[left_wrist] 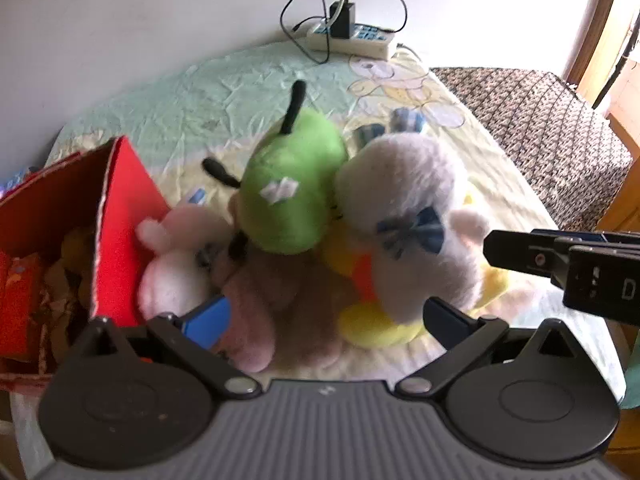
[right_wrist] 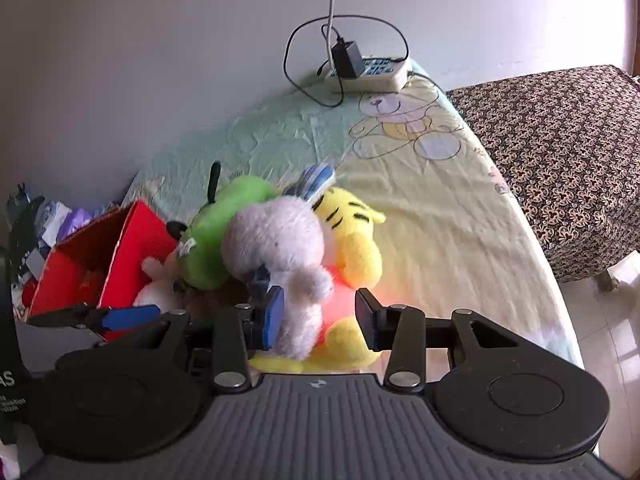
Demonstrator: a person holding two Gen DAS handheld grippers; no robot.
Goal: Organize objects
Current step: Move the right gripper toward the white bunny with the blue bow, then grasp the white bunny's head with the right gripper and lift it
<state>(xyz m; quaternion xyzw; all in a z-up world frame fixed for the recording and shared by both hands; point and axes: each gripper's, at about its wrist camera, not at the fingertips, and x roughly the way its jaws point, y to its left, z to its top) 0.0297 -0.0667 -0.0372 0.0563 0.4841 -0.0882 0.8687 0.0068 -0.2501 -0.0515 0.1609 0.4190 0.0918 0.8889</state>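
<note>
Nearest, my left gripper (left_wrist: 326, 320) gapes wide over a brown plush (left_wrist: 280, 292); my right gripper (right_wrist: 320, 320) straddles the grey plush (right_wrist: 280, 248) and yellow tiger (right_wrist: 352, 248), grip uncertain. Beyond: green plush (left_wrist: 294, 192), red box (left_wrist: 124, 216), power strip (left_wrist: 352, 38).

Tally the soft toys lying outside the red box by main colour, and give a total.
Green toy: 1
Grey toy: 1
Yellow toy: 1
Brown toy: 1
White toy: 1
Total: 5

power strip (right_wrist: 370, 72) w/ black adapter (right_wrist: 347, 65), bear-print sheet (right_wrist: 420, 208), patterned blanket (right_wrist: 560, 152)
</note>
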